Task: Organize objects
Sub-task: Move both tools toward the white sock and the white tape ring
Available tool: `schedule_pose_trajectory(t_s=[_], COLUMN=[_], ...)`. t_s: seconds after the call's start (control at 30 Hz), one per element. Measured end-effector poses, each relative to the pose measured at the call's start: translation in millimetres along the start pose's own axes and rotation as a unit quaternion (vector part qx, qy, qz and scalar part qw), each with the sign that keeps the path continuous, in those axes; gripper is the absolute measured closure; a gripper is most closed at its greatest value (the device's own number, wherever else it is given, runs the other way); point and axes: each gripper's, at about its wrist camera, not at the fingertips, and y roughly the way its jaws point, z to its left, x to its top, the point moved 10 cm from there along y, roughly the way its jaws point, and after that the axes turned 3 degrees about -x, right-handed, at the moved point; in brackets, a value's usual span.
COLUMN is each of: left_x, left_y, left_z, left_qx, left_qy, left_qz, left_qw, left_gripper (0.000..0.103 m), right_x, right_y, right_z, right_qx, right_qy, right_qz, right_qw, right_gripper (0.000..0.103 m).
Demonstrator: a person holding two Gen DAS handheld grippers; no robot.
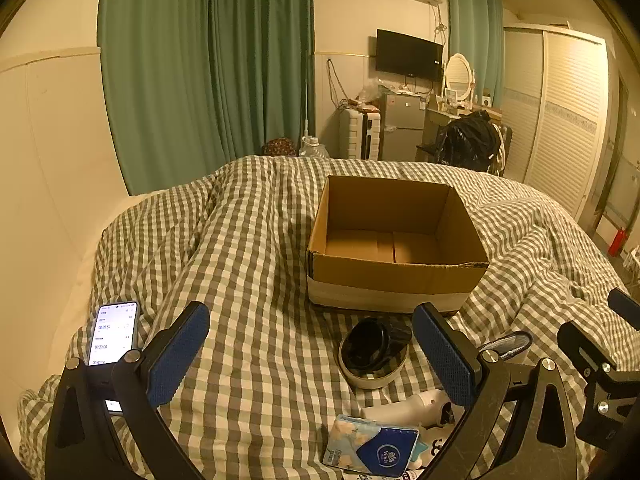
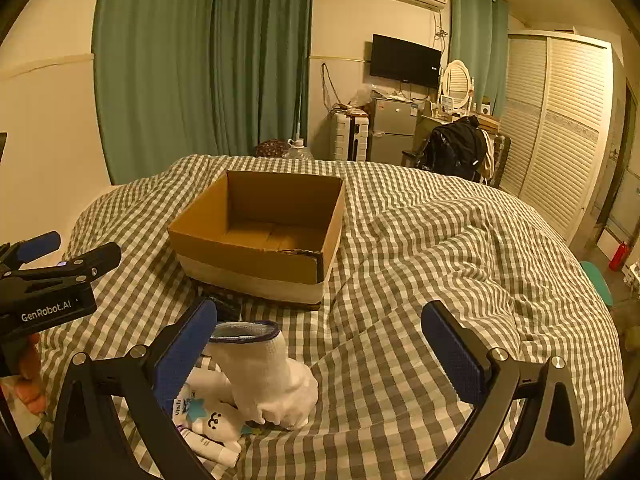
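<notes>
An open, empty cardboard box sits on the checked bedcover; it also shows in the right wrist view. In front of it lie a black cup in a pale bowl, a tissue pack, a white bottle and a white sock beside a small white plush toy. My left gripper is open and empty above the bedcover, left of the bowl. My right gripper is open and empty, its left finger next to the sock.
A lit phone lies on the bedcover at the left. The checked duvet is rumpled with folds to the right. Beyond the bed stand green curtains, a small fridge, a chair with a black bag and a wardrobe.
</notes>
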Motion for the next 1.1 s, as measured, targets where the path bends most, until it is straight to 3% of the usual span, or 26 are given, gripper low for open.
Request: schedule_pose_trajectory(t_s=[1.1], left_x=[-3.5], left_y=[-0.5], left_z=[0.4], left_qx=[0.004], left_qy=[0.005], left_qz=[0.003], left_qw=[1.0], left_gripper=[0.0], right_x=[2.3], right_y=[-0.4], right_z=[5.4], right_qx=[0.005], right_qy=[-0.005], right_qz=[-0.001], right_qw=[1.0], right_gripper=[0.0])
